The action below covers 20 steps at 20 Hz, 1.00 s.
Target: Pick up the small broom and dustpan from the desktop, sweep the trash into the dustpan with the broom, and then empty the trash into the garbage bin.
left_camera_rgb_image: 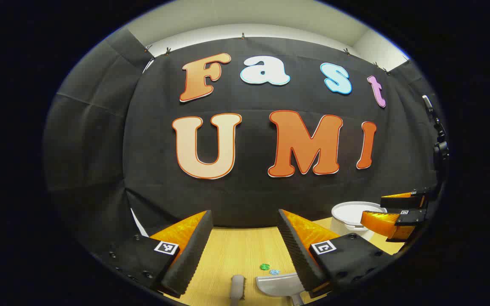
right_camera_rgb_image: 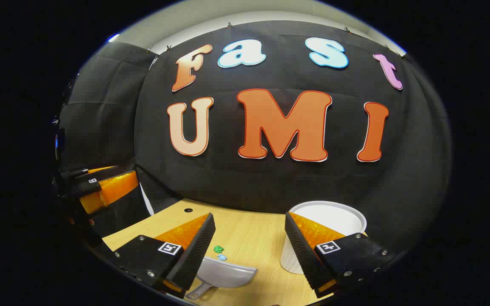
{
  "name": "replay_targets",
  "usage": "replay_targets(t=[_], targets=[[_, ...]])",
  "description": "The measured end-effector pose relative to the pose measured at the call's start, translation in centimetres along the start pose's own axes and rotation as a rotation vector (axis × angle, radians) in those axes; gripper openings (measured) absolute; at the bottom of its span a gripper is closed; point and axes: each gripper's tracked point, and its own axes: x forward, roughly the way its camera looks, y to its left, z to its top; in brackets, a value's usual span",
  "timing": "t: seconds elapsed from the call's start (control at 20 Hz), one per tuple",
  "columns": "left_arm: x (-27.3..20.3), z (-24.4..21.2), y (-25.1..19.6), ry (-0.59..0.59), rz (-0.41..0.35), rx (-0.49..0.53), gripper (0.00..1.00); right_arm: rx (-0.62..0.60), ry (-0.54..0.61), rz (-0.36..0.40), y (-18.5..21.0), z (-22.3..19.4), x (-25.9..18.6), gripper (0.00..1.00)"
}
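Left gripper (left_camera_rgb_image: 245,250) is held above the desk with fingers spread wide and nothing between them; right gripper (right_camera_rgb_image: 249,253) is likewise held apart and bare, and is also seen at the far right of the left gripper view; below the left gripper, the small grey broom handle (left_camera_rgb_image: 237,289) lies on the pale wood-grain desktop (left_camera_rgb_image: 236,250), with the light grey plastic dustpan (left_camera_rgb_image: 280,285) just beside it, mouth turned toward the trash; the trash, small crumpled green and blue scraps (left_camera_rgb_image: 269,268), lies on the desk just beyond the dustpan's lip, not in the pan; the round white garbage bin (right_camera_rgb_image: 328,221) stands upright to the right, near the right gripper; such a layout would fit tools awaiting pickup, or tools laid down again with scraps left; for any grasp, the fingers would best be centred squarely over a handle and closed firmly; the desktop is backed by black cloth walls, a pale ceiling strip above.
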Motion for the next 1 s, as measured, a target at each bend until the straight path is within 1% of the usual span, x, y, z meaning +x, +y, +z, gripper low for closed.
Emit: replay_targets(t=[0.45, 0.75, 1.0], targets=[[0.6, 0.4, -0.5, -0.015, 0.012, 0.017, 0.97, -0.002, -0.030, 0.011, -0.6, 0.5, 0.5, 0.99], [0.8, -0.1, -1.2, 0.003, 0.025, 0.014, 0.98, -0.002, 0.004, 0.046, -0.7, -0.8, 0.9, 0.99], [0.8, -1.8, -1.4, 0.070, 0.053, 0.006, 0.97, 0.019, 0.057, 0.091, -0.6, -2.5, 1.2, 0.99]])
